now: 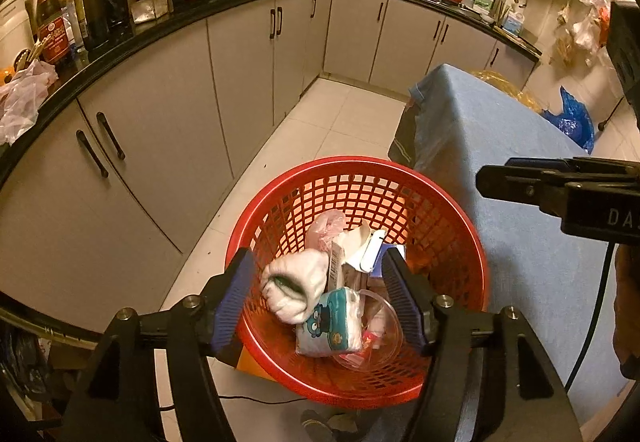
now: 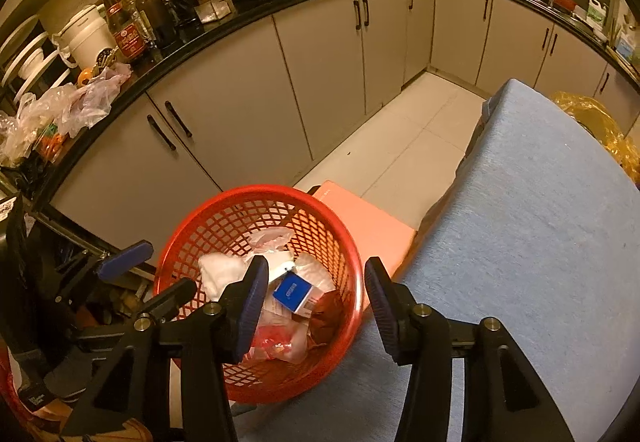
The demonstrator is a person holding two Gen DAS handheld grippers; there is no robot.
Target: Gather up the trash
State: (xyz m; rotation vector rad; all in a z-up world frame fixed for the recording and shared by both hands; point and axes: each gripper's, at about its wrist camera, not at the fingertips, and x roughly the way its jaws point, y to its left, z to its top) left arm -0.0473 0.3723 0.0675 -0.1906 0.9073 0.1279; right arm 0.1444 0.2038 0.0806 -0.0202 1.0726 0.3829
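A red mesh basket (image 1: 448,226) stands on the floor beside a blue-covered table (image 1: 520,242). It holds trash: a tissue pack (image 1: 332,326), a small carton (image 1: 352,254), a pink bag and a clear cup. A crumpled white wad (image 1: 296,286), blurred, is in the air between the fingers of my open left gripper (image 1: 320,298), above the basket. My right gripper (image 2: 316,302) is open and empty over the basket's (image 2: 188,242) right rim. The white wad (image 2: 220,274) and a blue box (image 2: 292,294) show there.
Grey cabinets (image 1: 240,53) under a black counter (image 1: 168,25) with bottles and pans curve around the left and back. An orange box (image 2: 368,226) lies under the basket. A yellow bag (image 2: 592,121) and a blue bag (image 1: 572,117) lie past the table.
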